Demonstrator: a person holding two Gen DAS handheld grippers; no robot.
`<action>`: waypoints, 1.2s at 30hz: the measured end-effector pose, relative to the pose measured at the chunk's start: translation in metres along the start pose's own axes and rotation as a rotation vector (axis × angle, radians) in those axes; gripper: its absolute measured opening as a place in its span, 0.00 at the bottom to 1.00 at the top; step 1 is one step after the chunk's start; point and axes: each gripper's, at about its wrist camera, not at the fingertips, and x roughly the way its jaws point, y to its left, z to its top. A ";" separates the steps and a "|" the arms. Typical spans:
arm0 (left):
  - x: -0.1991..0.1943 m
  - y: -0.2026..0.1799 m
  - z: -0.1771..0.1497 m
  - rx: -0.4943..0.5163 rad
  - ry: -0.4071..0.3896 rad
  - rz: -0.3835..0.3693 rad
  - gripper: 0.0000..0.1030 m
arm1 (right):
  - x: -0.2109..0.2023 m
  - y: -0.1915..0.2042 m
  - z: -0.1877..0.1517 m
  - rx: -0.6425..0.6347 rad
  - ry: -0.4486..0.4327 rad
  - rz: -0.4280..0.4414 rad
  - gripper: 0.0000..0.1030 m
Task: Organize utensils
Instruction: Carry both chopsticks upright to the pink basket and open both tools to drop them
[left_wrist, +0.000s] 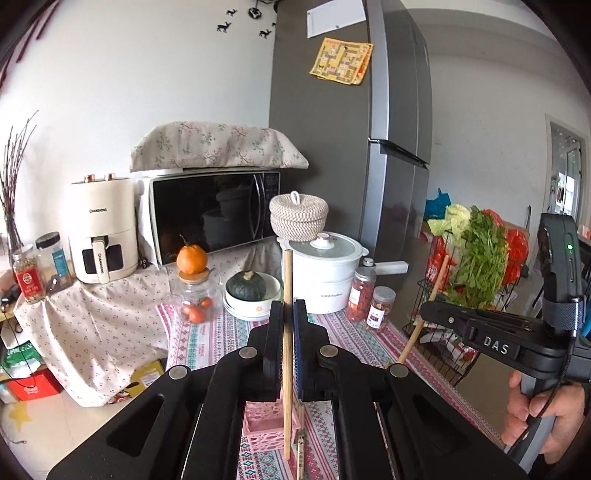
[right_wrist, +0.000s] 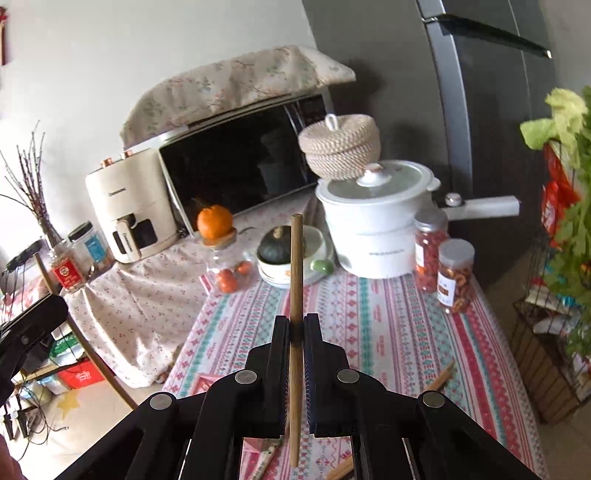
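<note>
The left gripper (left_wrist: 288, 308) is clamped on a pale, smooth wooden chopstick (left_wrist: 287, 295) held upright. Its lower tip hangs directly over the pink lattice-walled plastic basket (left_wrist: 271, 430) on the patterned table (left_wrist: 354, 332), near its front edge. The right gripper (right_wrist: 296, 325) grips a darker round chopstick (right_wrist: 296, 258), also upright, farther from the basket.

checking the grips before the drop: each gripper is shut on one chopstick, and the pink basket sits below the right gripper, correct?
One detail is wrong: the pink basket sits below the left gripper, as the left wrist view shows. The rest holds: the left gripper is shut on a chopstick, and the right gripper on another chopstick.
</note>
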 end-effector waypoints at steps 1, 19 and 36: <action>0.001 0.005 0.002 -0.012 -0.007 0.007 0.04 | 0.000 0.004 0.002 -0.007 -0.007 0.016 0.05; 0.076 0.030 -0.027 -0.003 -0.046 0.094 0.05 | 0.058 0.047 0.002 -0.059 -0.034 0.166 0.05; 0.124 0.046 -0.050 -0.038 0.071 0.099 0.05 | 0.117 0.032 -0.018 -0.018 0.113 0.230 0.06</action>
